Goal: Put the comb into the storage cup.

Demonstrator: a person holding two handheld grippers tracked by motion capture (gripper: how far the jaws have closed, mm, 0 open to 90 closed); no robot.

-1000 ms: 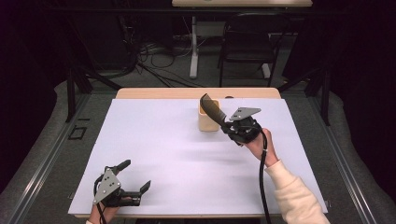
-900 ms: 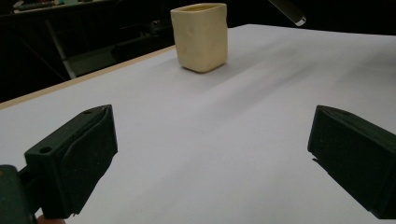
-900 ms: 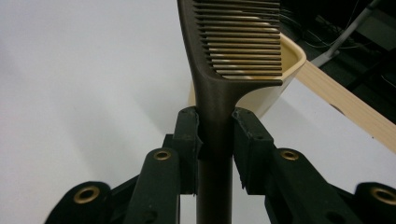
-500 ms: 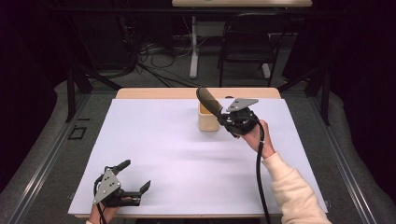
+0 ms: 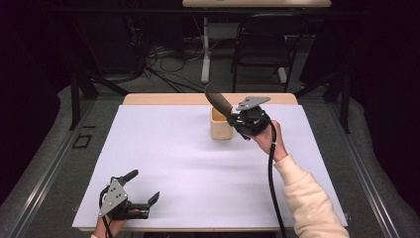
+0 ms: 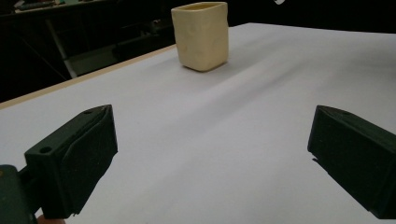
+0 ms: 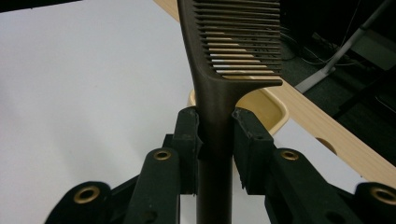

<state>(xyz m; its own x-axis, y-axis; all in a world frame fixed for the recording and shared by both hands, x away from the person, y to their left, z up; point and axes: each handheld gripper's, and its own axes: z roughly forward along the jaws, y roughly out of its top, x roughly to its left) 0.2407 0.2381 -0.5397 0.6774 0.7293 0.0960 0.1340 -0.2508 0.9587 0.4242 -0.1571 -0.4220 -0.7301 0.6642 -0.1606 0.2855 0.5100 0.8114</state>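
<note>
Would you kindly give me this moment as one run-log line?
right tool: shut on comb handle | comb: above cream cup | left tool: open, empty, near table edge

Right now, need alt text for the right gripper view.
A hand-held gripper clamps the handle of a dark brown comb, teeth pointing right, above a cream cup on a white table.
</note>
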